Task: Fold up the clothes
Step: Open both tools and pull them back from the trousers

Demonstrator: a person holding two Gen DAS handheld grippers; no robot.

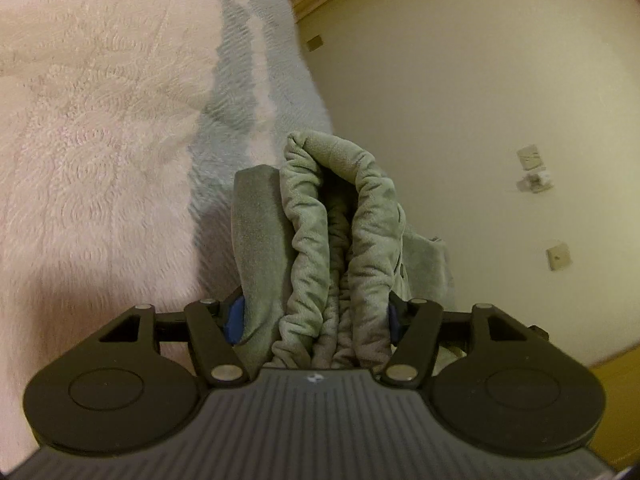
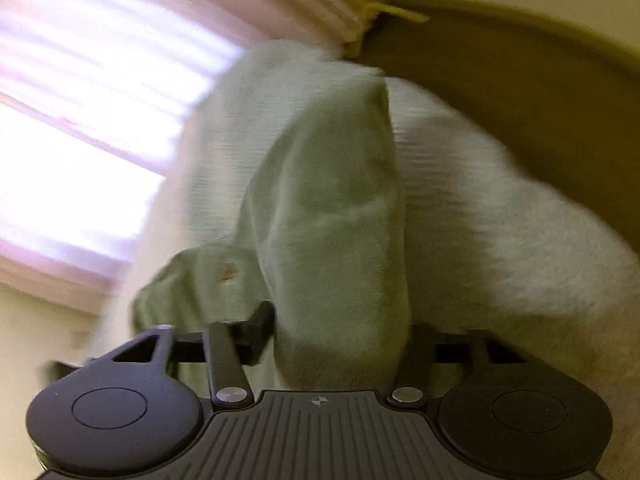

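Between the left tongs (image 1: 316,316), low in the left wrist frame, a bunched sage-green garment (image 1: 340,240) is gripped, its gathered folds filling the gap, over a pink fleecy bedspread (image 1: 92,120) at left. Across the right wrist frame's centre, the same green cloth (image 2: 328,208) drapes over the right tongs (image 2: 340,344); blur hides whether they grip it.
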